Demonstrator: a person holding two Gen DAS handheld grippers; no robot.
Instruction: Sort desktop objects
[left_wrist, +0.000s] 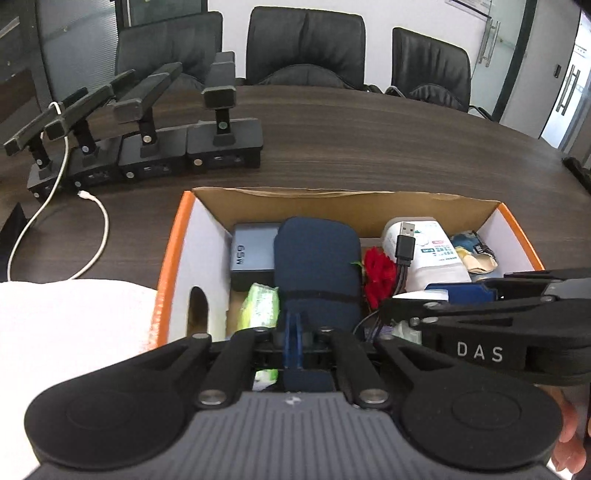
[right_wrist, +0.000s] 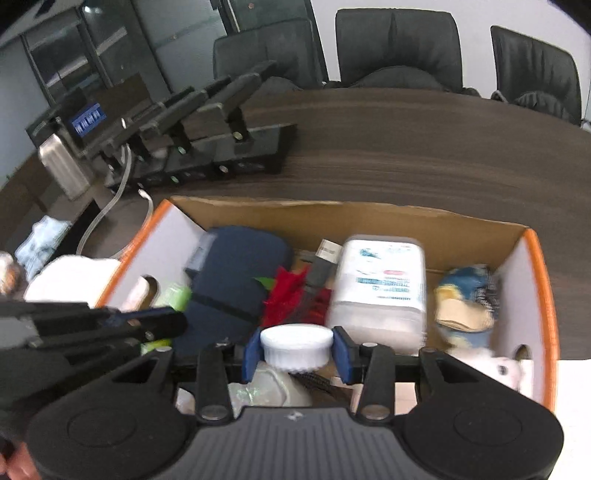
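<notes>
An orange-edged cardboard box (left_wrist: 173, 258) holds several items. My left gripper (left_wrist: 294, 332) is shut, its blue pads together right over a dark navy pouch (left_wrist: 317, 258) that lies in the box; I cannot tell whether any fabric is pinched. In the right wrist view my right gripper (right_wrist: 297, 350) stands open around the white ribbed cap (right_wrist: 295, 345) of a pale bottle, with the pads close beside the cap. Also in the box are a red flower (left_wrist: 380, 273), a USB plug (left_wrist: 406, 240), a white wipes tub (right_wrist: 380, 288), a grey charger (left_wrist: 251, 254) and a green packet (left_wrist: 260, 306).
A white cloth (left_wrist: 66, 325) lies left of the box on the dark wooden table (left_wrist: 369, 147). A row of black stands (left_wrist: 147, 140) and a white cable (left_wrist: 99, 229) sit at the back left. Black chairs (left_wrist: 306, 48) line the far edge.
</notes>
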